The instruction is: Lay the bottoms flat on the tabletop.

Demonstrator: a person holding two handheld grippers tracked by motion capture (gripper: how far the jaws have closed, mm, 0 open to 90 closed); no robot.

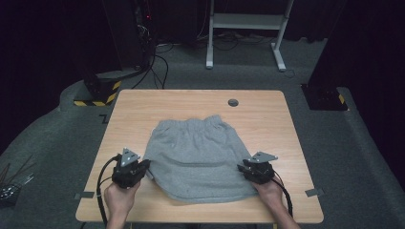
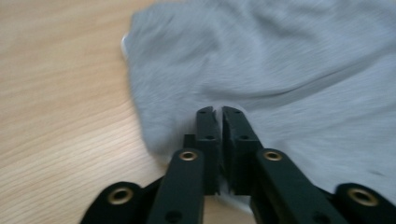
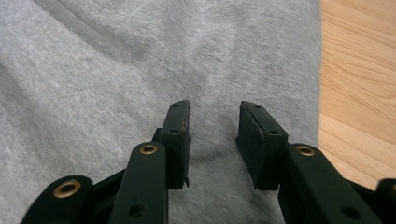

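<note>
Nearest, 2 hands come in from the bottom edge of the high view, each with a gripper. The left gripper (image 1: pixel 143 167) sits at the near-left edge of the shorts (image 1: pixel 196 157); in the left gripper view its jaws stand all but together with a thin slit between them, and a fold of grey cloth seems pinched there, though that picture is blurred. The right gripper (image 1: pixel 243 168) rests on the near-right part of the shorts; in the right gripper view its jaws stand partly apart over flat cloth, gripping nothing. The shorts lie spread in the middle of the table (image 1: pixel 267 109), waistband at the far side. Beyond them is a round hole (image 1: pixel 233 102) in the tabletop.
</note>
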